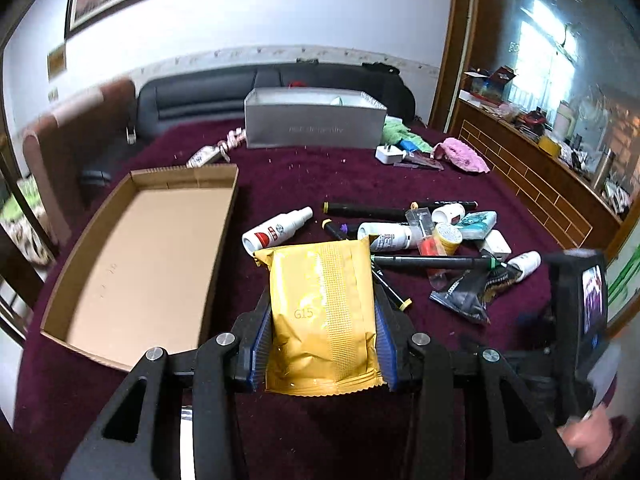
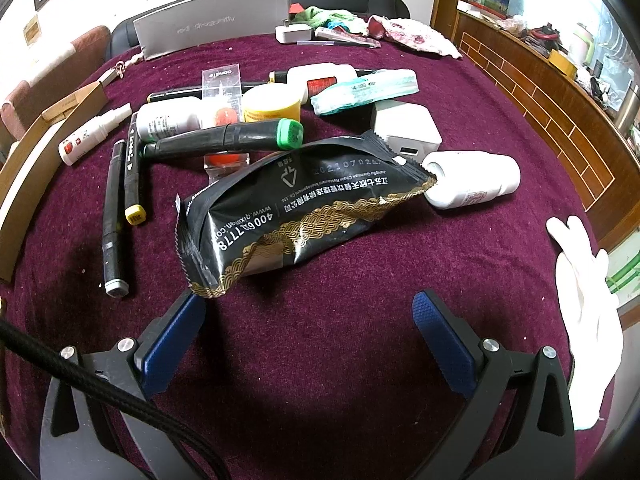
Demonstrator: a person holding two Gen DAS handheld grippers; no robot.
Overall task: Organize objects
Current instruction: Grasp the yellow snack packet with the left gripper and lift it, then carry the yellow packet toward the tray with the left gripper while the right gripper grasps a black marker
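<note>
Left hand-held gripper point(image 1: 323, 334) is clamped on the crinkly gold foil sachet point(image 1: 320, 316), sachet's long axis along the fingers, with the empty shallow cardboard tray point(image 1: 140, 268) just up-left; right hand-held gripper point(image 2: 308, 336) gapes empty, nearer the black foil packet point(image 2: 296, 216).

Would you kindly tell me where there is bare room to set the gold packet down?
The cardboard tray left of the gold packet has a bare floor. Bare cloth also lies between the silver box and the black markers. It is crowded around the bottles, markers and black packet.
</note>
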